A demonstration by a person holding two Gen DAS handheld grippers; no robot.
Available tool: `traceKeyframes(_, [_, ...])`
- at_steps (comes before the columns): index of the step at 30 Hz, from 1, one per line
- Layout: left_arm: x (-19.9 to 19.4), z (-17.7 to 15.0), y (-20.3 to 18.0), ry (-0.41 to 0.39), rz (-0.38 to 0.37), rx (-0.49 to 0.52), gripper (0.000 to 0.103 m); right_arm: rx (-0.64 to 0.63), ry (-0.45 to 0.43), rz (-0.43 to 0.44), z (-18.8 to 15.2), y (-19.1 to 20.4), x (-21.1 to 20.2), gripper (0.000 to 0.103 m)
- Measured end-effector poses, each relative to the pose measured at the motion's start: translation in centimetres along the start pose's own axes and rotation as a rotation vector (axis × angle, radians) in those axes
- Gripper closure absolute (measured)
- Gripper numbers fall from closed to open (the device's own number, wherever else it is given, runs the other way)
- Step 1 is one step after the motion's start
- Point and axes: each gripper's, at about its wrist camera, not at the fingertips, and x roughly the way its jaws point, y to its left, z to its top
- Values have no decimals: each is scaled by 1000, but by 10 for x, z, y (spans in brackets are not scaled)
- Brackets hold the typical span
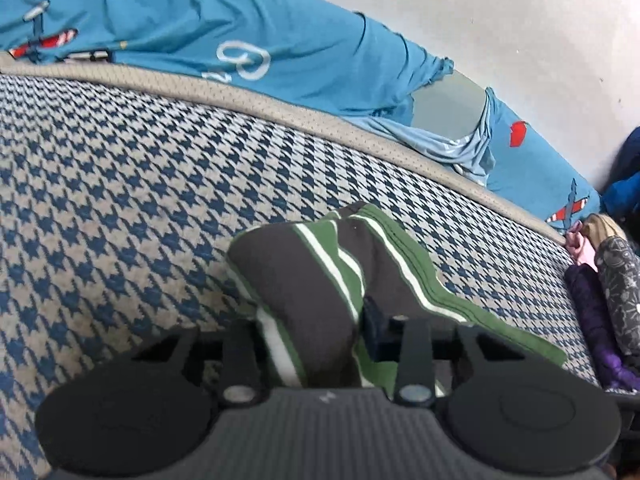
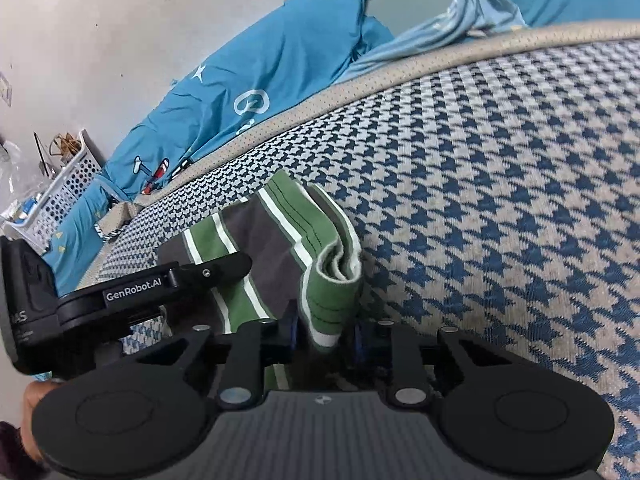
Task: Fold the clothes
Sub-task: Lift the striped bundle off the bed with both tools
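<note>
Item: one striped garment [image 1: 316, 280], grey with green and white bands, lying partly folded on a blue-and-cream houndstooth mattress [image 1: 120, 184].

Left tongs [image 1: 320, 344]: pressed together on the garment's near edge, cloth bunched between the two fingers. Seen also from the right wrist view, where their arm reaches in over the cloth from the left.

Right tongs [image 2: 326, 332]: pinching a doubled green hem of the same garment [image 2: 280, 248], which stands up in a loop between the fingers.

Mattress edge: one beige piping strip [image 1: 280, 108].

Beyond the edge: blue bedding [image 1: 200, 28] printed with aeroplanes and white lettering, crumpled against a pale wall [image 1: 480, 20].

Containers: one white perforated basket [image 2: 60, 192] by the wall, left of the bed; contents too small to tell.

Far right of the left wrist view: a small heap of other clothes [image 1: 600, 300], purple and patterned grey, number unclear.
</note>
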Motion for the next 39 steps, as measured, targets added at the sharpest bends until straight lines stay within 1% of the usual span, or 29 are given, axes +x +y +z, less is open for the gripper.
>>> traceKeyframes(4, [-20,-5,-22,-63,94,98,75,-45,-29,-6,-2,11,-7,80])
traceKeyframes(5, [-27,-6,-26,-82,109,104,75,-57,-34,1,-2,14,-9,80])
traceKeyframes(8, [-50,-8,-35,-147,157,97,75,-94,-55,39,1,25,-18,80])
traceKeyframes(14, [-88,-21,-37,-252,246,43,75,-164,-88,120,2,50,-35,80])
traceKeyframes(16, [-96,-29,-36,-259,267,35,75,-202,-98,130,-2,59,-41,80])
traceKeyframes(20, [-104,-42,-34,-240,274,-7,75,-264,-93,131,-15,69,-49,80])
traceKeyframes(28, [-126,-67,-51,-214,341,-37,75,-353,-79,129,-42,81,-68,80])
traceKeyframes(33, [-140,-72,-61,-221,372,-16,75,-363,-106,139,-57,87,-81,80])
traceKeyframes(39, [-159,-73,-73,-246,394,6,75,-375,-146,158,-67,94,-95,80])
